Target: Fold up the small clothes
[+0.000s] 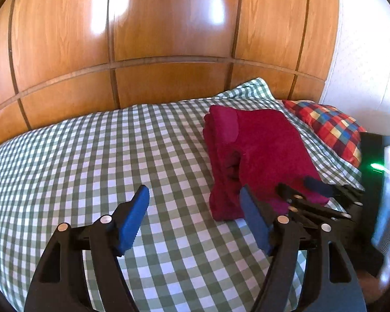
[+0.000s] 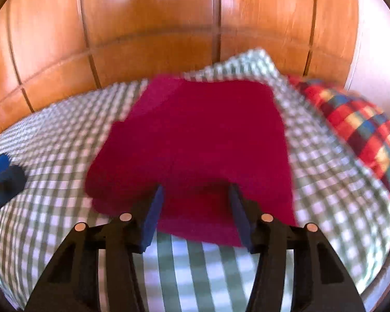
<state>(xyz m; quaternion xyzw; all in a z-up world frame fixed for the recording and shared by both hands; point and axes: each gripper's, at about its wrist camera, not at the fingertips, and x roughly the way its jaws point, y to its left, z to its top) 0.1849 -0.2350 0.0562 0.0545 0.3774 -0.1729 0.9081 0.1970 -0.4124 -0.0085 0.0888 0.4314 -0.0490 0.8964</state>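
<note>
Crimson garment [image 1: 257, 153] is sitting folded on the green-checked bedspread [image 1: 91, 161], over on the right near the plaid pillow [image 1: 330, 127]. We've got the left gripper [image 1: 195, 208] wide open over bare checks, holding nothing. Our right gripper [image 2: 196, 208] is spread open too, its blue pads [image 2: 153, 215] straddling the garment's near edge.

Lighting bright and warm in both views: two white glare patches blow out the glossy wooden panels [image 1: 169, 26], and the red garment [image 1: 257, 153] casts only a soft shadow on the checked bedspread [image 1: 91, 156]. Left wrist view mostly sharp, with slight smear at the far right edge around a green light streak [image 1: 377, 167]. Right wrist view motion-blurred throughout, the checks smeared; both show strong fisheye bending and dark vignetted corners.
</note>
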